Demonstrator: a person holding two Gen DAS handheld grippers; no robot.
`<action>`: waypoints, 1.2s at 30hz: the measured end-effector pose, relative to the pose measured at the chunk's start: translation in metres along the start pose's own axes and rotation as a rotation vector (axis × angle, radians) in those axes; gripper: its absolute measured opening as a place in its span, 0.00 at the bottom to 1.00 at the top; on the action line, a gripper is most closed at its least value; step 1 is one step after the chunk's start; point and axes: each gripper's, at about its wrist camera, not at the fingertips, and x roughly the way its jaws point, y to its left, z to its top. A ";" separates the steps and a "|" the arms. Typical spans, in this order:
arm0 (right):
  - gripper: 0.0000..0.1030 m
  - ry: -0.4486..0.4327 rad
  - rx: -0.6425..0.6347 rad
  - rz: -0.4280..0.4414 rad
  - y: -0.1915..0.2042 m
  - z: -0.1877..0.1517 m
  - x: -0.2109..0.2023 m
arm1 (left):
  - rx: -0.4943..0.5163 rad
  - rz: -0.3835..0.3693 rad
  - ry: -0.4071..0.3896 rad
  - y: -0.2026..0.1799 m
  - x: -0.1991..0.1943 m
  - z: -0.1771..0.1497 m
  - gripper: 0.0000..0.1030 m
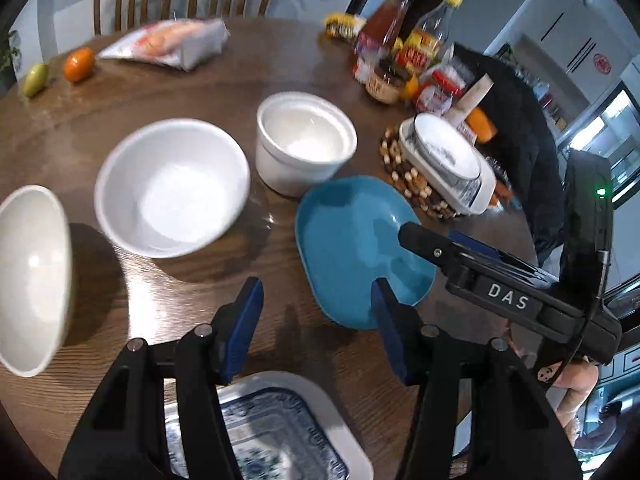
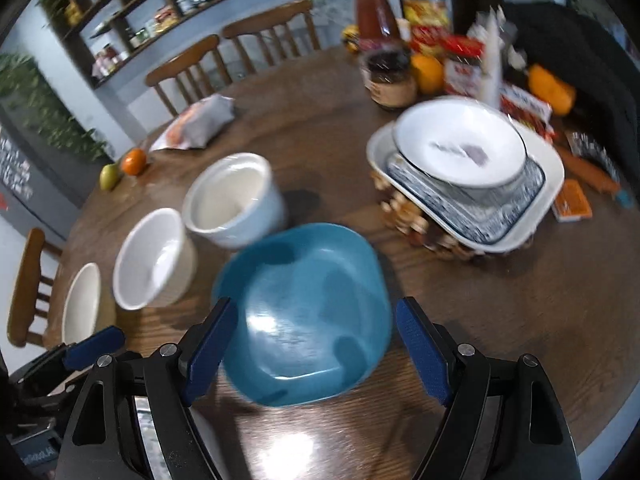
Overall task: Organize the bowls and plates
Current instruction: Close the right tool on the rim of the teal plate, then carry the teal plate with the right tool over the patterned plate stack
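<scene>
Tabletop (image 2: 480, 320): blue plate (image 2: 304, 312) between open fingers (image 2: 420, 352).

My left wrist camera looks steeply down over my left gripper (image 1: 316, 320) at the wooden table (image 1: 192, 280) from close above. My right wrist camera tilts down the same way over my right gripper (image 2: 316, 344), from further right. Both views share the blue plate (image 1: 352, 240) (image 2: 308, 312), the white bowls and the far chairs.
</scene>
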 end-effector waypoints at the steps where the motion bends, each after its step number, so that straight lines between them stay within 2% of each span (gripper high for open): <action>1: 0.80 0.006 0.005 0.006 -0.004 0.000 0.004 | 0.002 0.004 0.006 -0.003 0.004 0.001 0.51; 7: 0.78 -0.005 0.014 0.025 -0.015 0.004 0.015 | 0.018 0.009 0.036 -0.010 0.025 0.006 0.49; 11: 0.71 0.011 0.004 0.034 -0.016 0.006 0.024 | 0.001 -0.014 0.069 -0.010 0.034 0.008 0.47; 14: 0.60 0.020 -0.011 0.031 -0.014 0.005 0.028 | 0.001 -0.027 0.074 -0.011 0.037 0.008 0.46; 22: 0.60 0.038 -0.005 0.039 -0.015 0.004 0.038 | 0.010 -0.014 0.099 -0.015 0.051 0.009 0.44; 36: 0.60 0.031 -0.029 0.026 -0.007 0.002 0.041 | 0.047 0.024 0.080 -0.020 0.047 0.005 0.44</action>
